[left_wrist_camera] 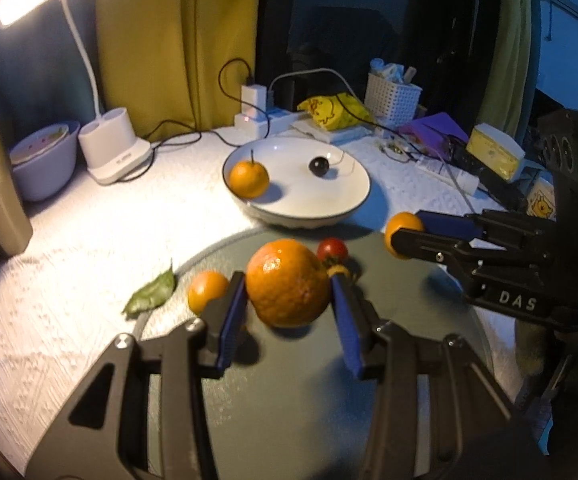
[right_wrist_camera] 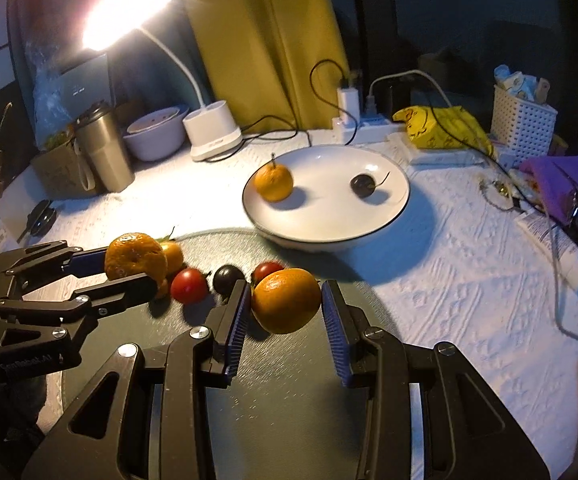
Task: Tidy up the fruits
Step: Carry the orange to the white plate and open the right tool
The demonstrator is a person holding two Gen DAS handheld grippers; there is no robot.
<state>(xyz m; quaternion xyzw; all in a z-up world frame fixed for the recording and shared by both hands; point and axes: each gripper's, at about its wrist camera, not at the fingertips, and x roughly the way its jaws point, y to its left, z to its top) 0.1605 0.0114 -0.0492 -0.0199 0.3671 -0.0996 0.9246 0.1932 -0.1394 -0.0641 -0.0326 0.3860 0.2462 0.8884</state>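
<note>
The white letters "DAS" stand on the black body of the right gripper (left_wrist_camera: 405, 236), on its side face near the hinge, as seen from the left wrist view. On the body of the left gripper (right_wrist_camera: 133, 264), in the right wrist view, a faint line of pale lettering can be seen, too blurred to read with any certainty. The white lamp base (left_wrist_camera: 115, 148) carries a small grey mark on its front that cannot be made out.

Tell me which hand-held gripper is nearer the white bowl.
Right. The right hand-held gripper, holding an orange, sits just short of the white bowl; the left hand-held gripper is farther, off toward the lamp side.
</note>
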